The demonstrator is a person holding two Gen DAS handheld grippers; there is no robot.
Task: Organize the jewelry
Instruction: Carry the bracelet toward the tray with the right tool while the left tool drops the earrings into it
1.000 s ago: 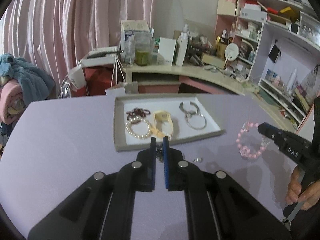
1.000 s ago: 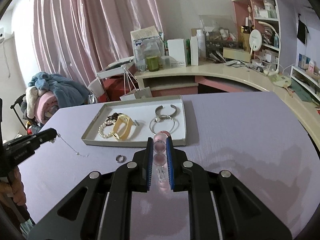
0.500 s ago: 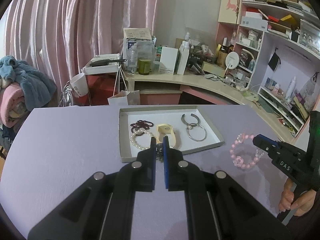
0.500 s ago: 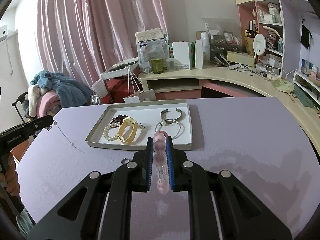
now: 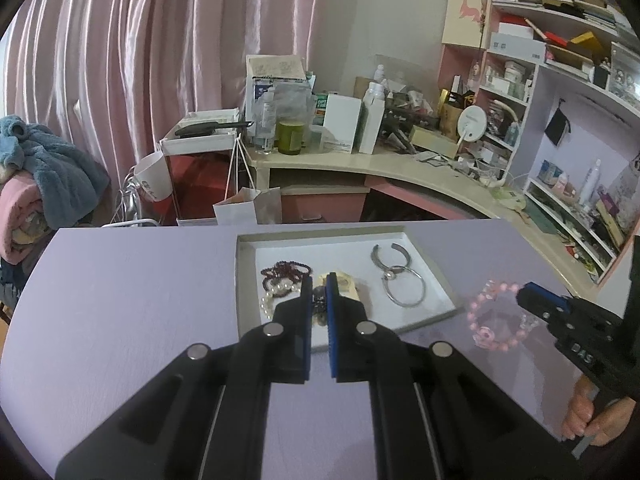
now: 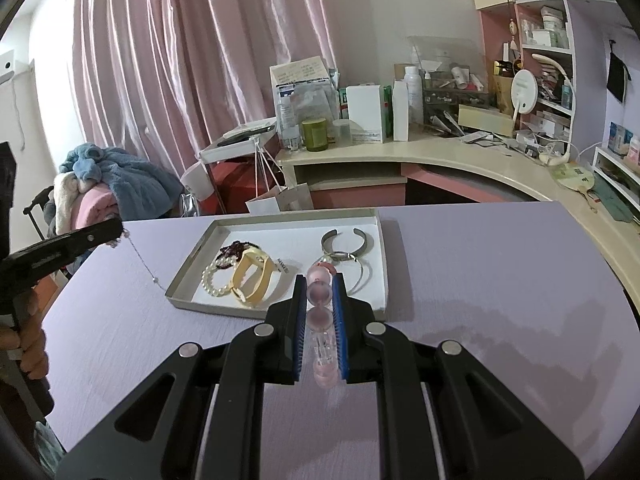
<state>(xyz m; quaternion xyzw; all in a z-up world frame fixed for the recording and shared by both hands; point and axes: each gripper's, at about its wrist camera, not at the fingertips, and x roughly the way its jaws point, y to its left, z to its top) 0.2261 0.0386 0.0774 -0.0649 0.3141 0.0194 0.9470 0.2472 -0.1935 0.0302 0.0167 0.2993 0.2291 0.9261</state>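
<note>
While the left gripper [image 5: 319, 285] fingers pinch a thin chain [image 6: 143, 265], the right gripper [image 6: 319, 285] fingers clamp round pink beads [image 6: 319, 292].

The left claw [image 5: 319, 280], clamped on a thin chain [image 6: 141, 261], was carried up off the purple bench [image 5: 120, 300] and toward the tray [image 5: 242, 280]. The chain was lifted clear of the bench and hung slanting from the tips. The small ring seen earlier on the bench was hidden behind the claws.
</note>
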